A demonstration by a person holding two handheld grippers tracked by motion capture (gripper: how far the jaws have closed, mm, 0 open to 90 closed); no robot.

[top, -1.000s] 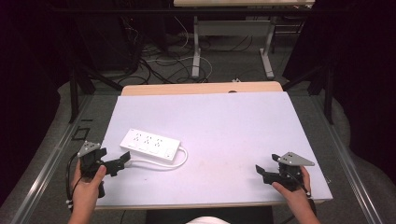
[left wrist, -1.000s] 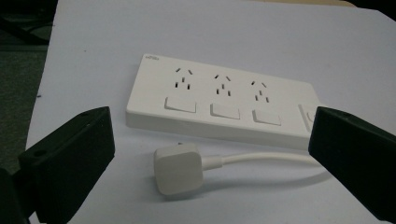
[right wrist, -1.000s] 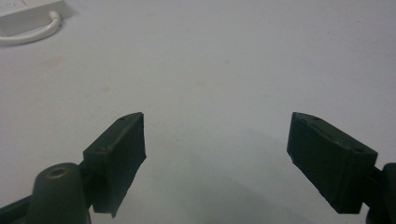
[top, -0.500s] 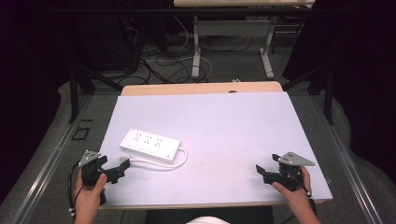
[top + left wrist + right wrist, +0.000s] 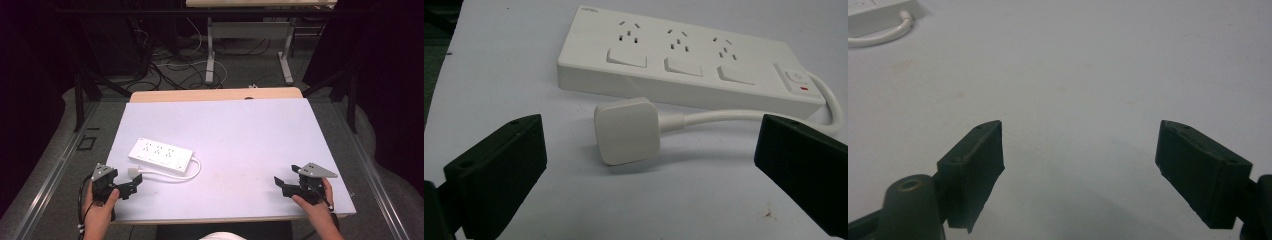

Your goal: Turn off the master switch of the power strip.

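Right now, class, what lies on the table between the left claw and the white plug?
Nothing: in the left gripper view, only bare table lies between the open left claw and the plug, which rests before the power strip.

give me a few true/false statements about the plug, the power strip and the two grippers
1. The plug lies on the table between the open fingers of the left gripper. True.
2. The plug is pushed into a socket of the power strip. False: it lies loose in front of the strip.
3. The right gripper is shut on the cable. False: it is open and holds nothing.
4. The power strip has three sockets. True.
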